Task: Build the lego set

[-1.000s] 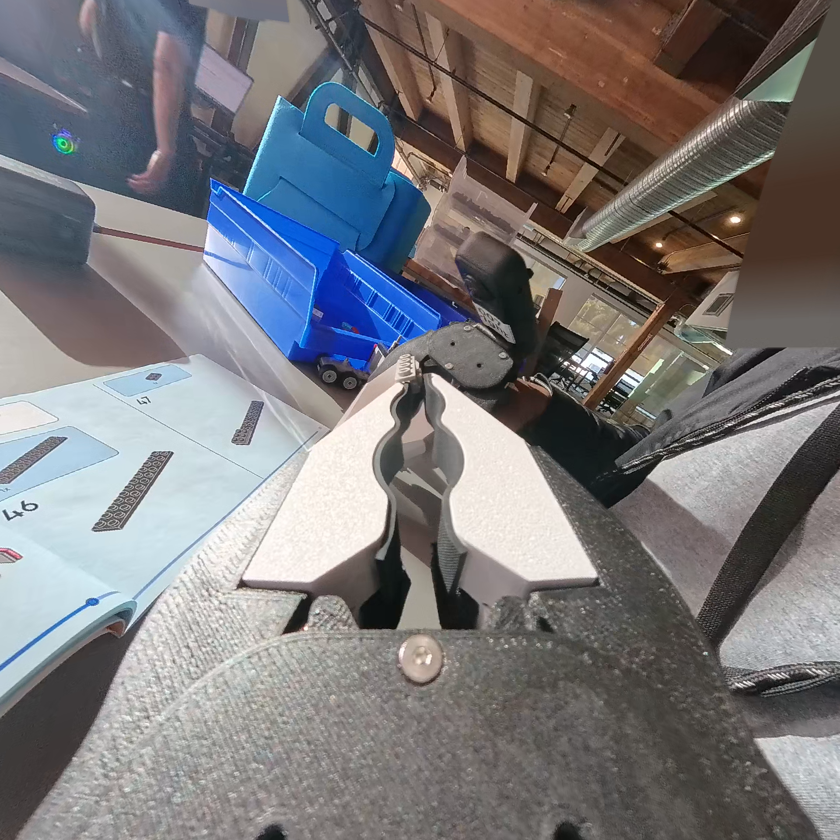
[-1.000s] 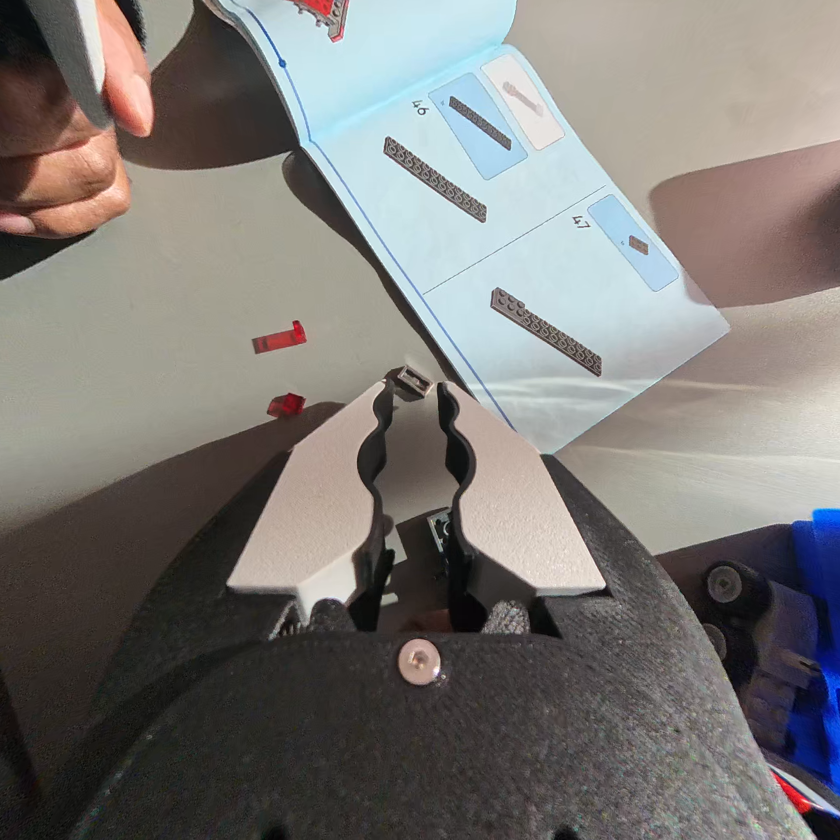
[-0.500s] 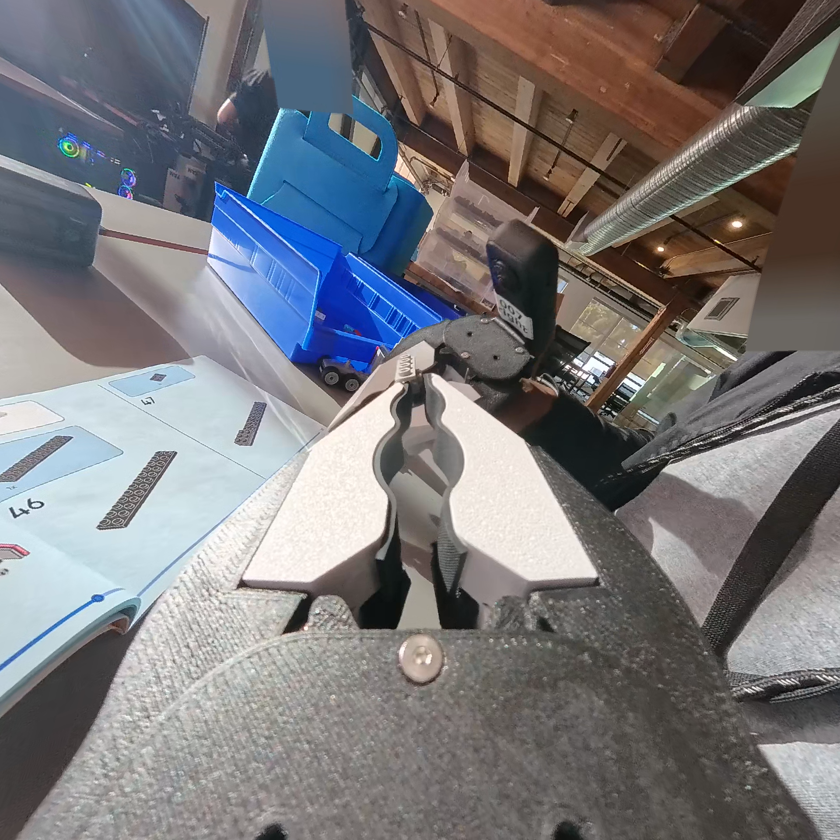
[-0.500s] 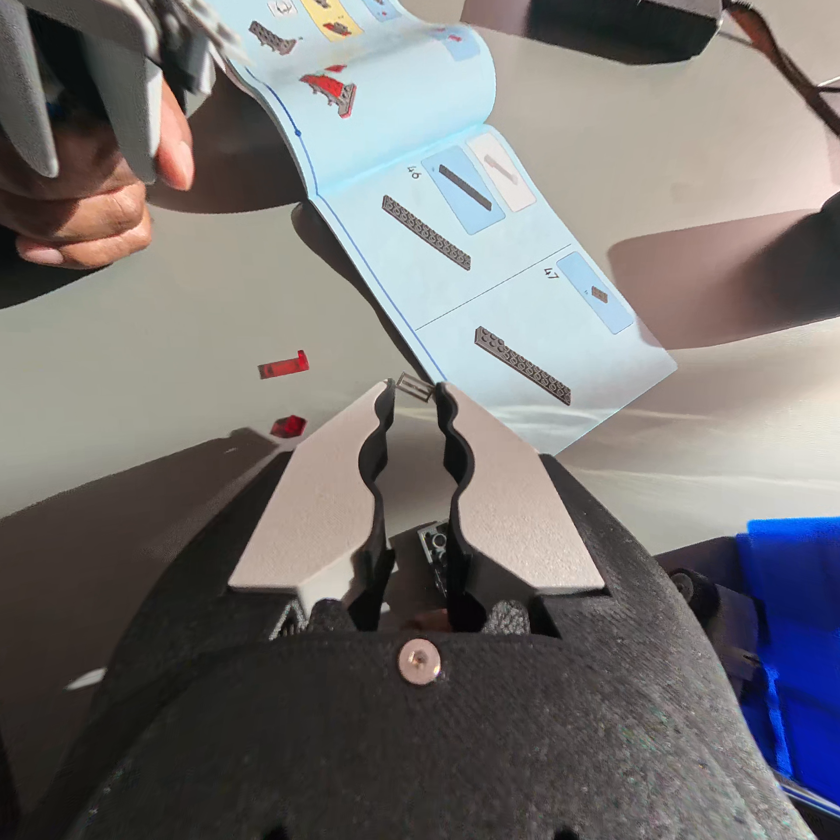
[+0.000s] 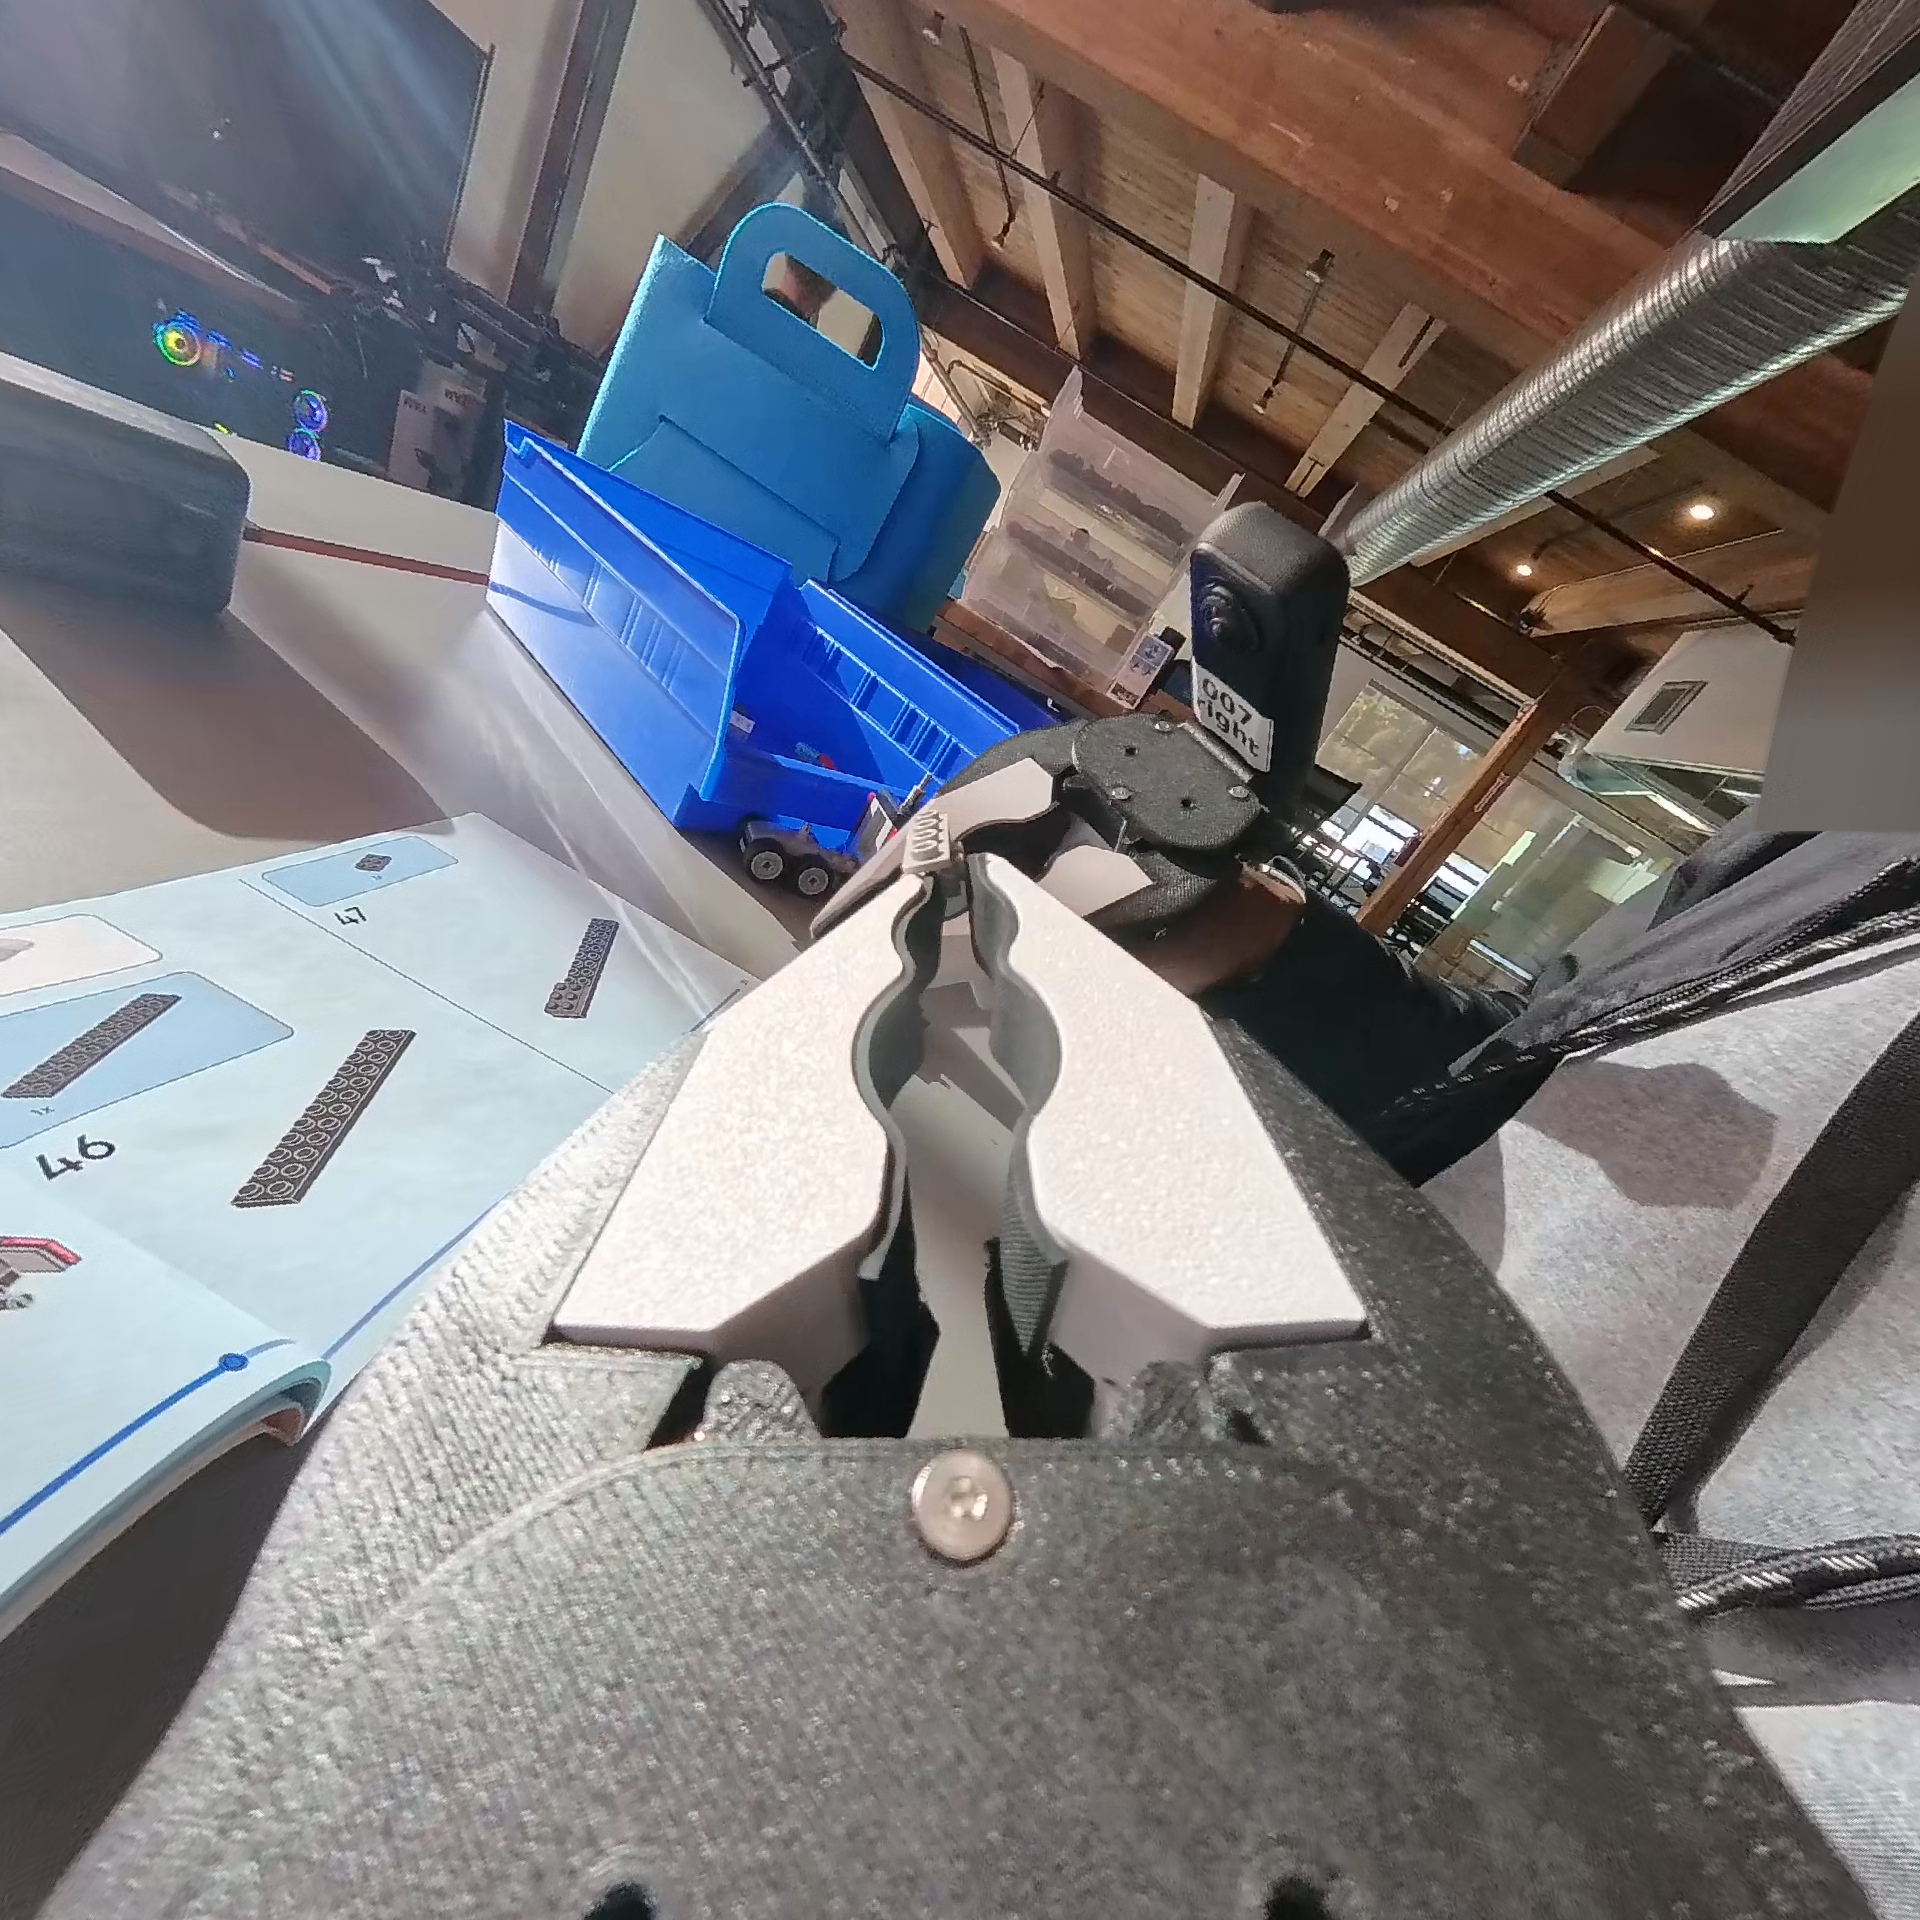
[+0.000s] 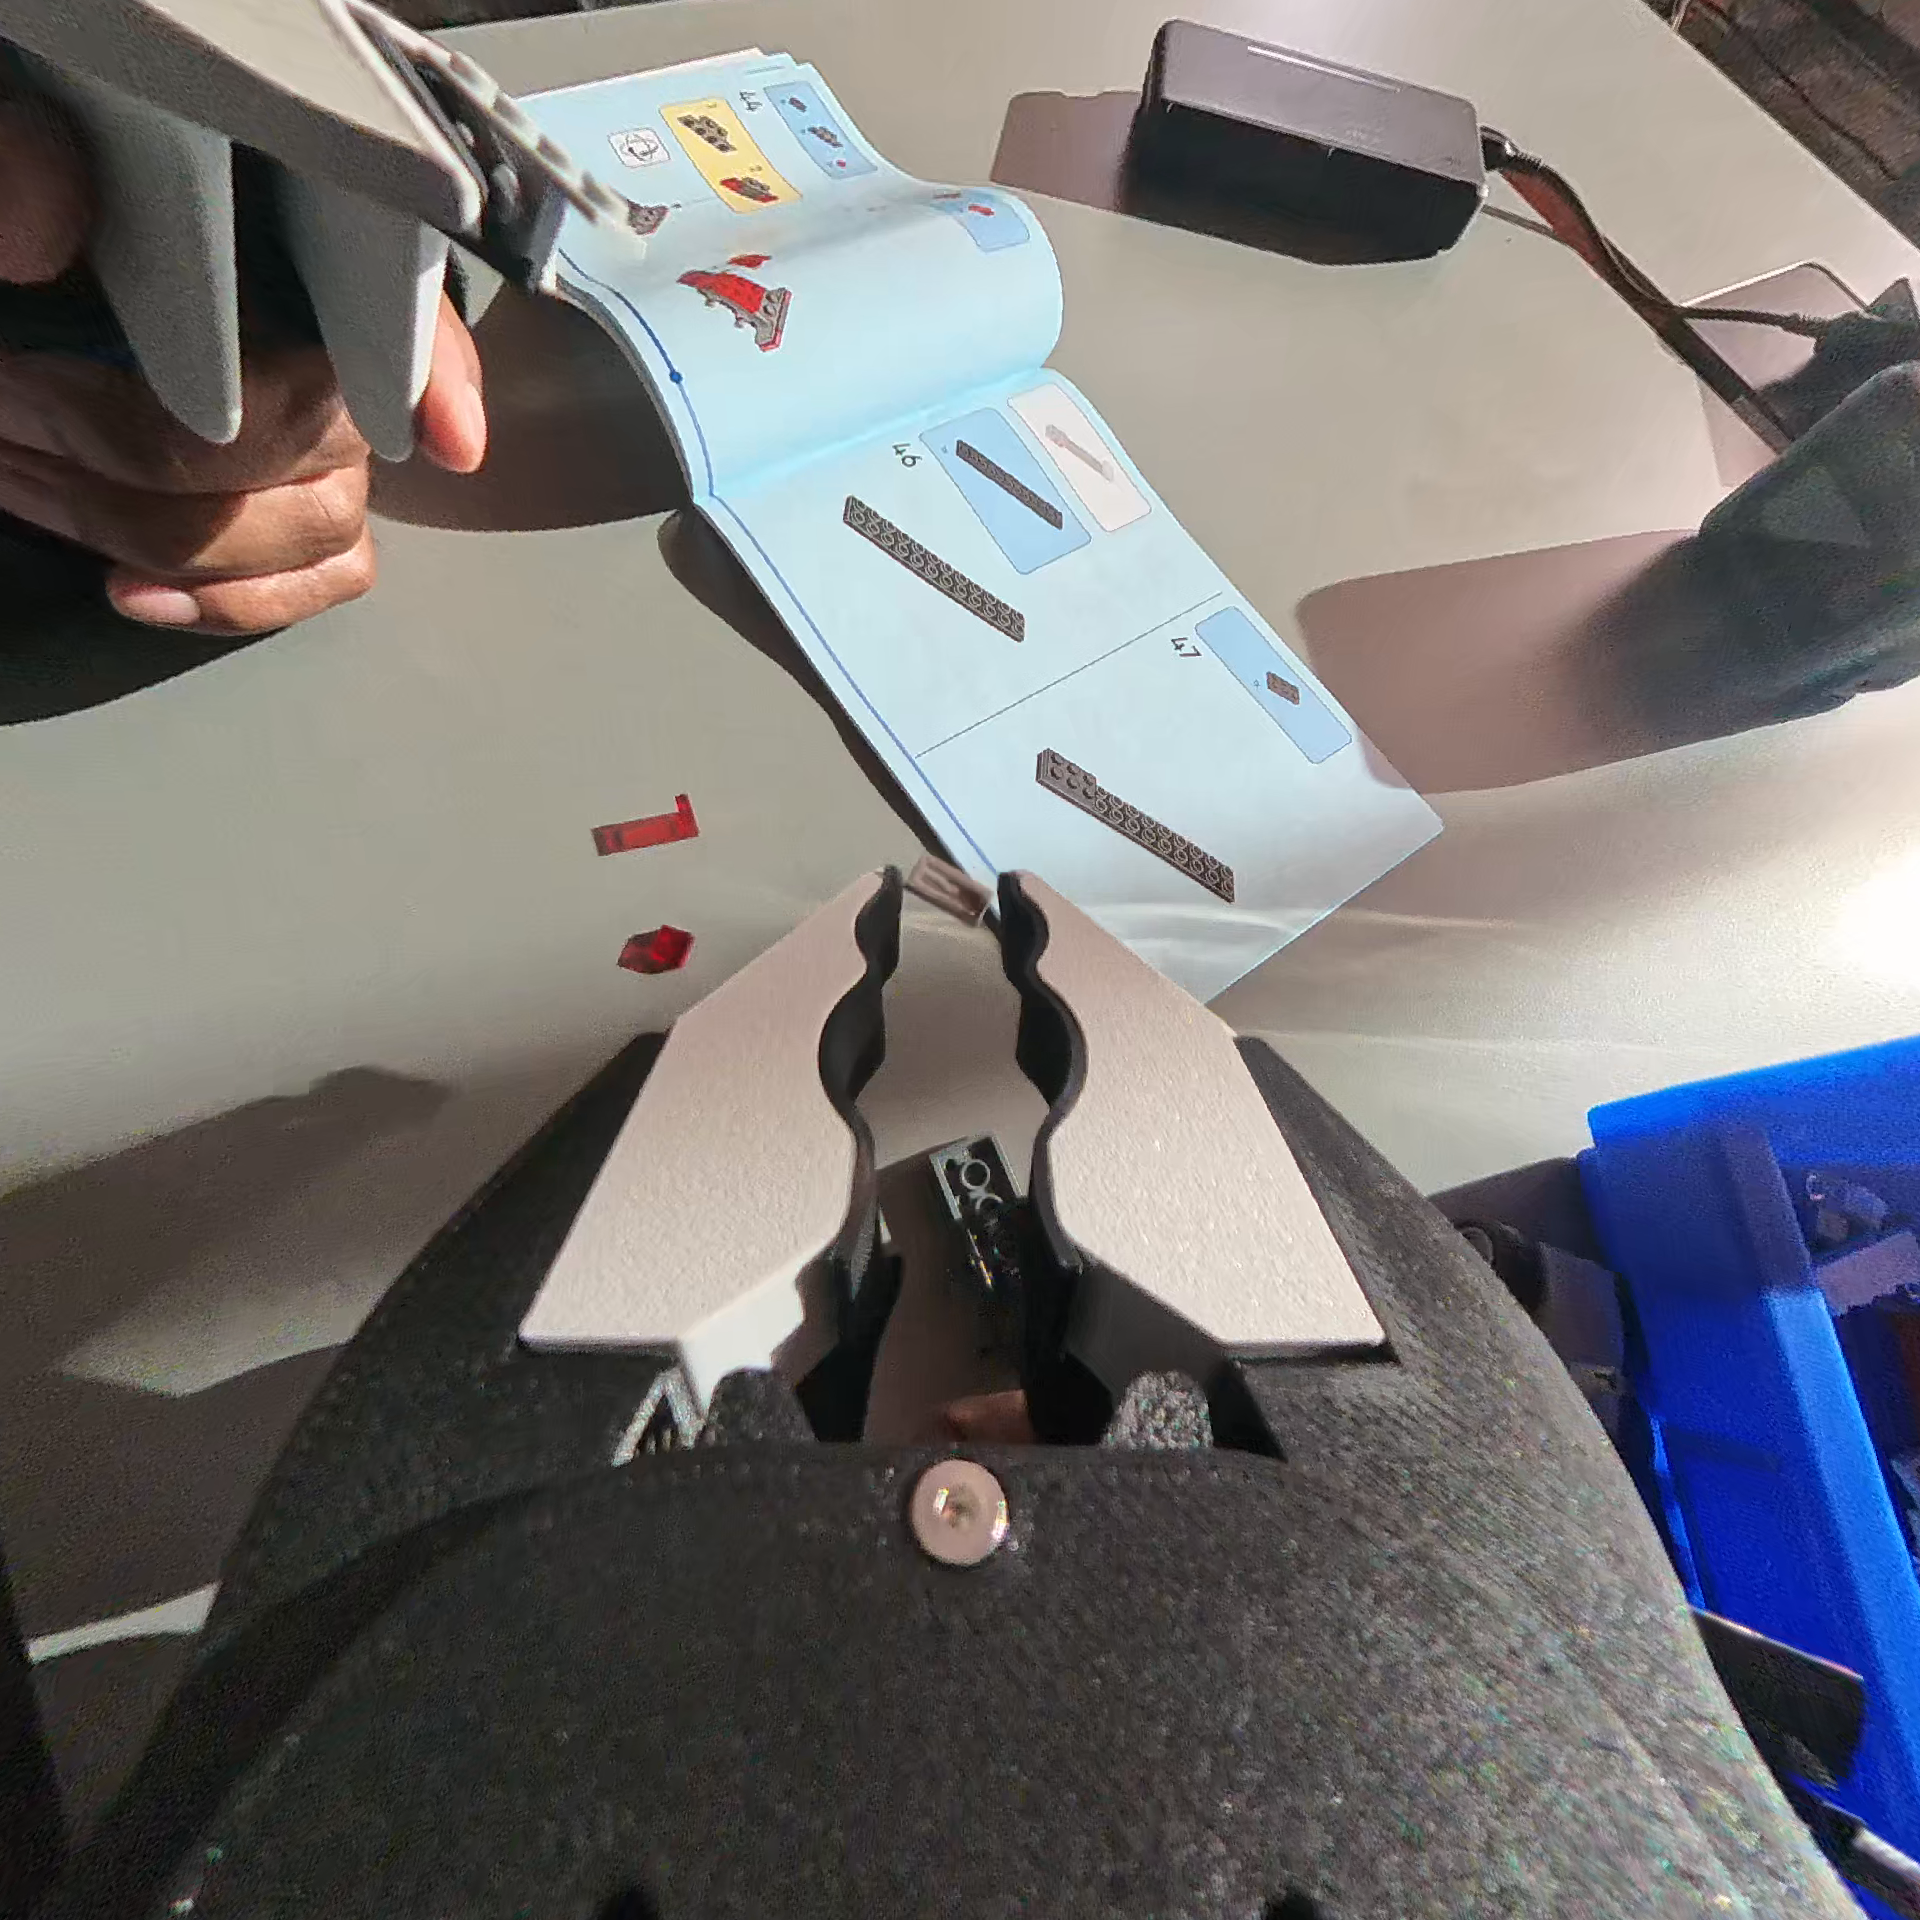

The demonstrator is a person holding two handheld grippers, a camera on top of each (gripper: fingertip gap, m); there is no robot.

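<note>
Left hand-held gripper [image 5: 948,868] pinches a long grey plate [image 5: 928,840] at its tips; right hand-held gripper [image 6: 945,894] clamps a small grey piece [image 6: 943,888] at 12 o'clock; judgement: align studs squarely above the surface [image 6: 416,727], press gently.

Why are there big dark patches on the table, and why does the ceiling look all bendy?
Right wrist view: strong light from one side throws dark shadows across the grey table and makes a bright glare on the light-blue instruction booklet. Left wrist view: the wide-angle lens curves the wooden ceiling beams and the silver ribbed duct.
</note>
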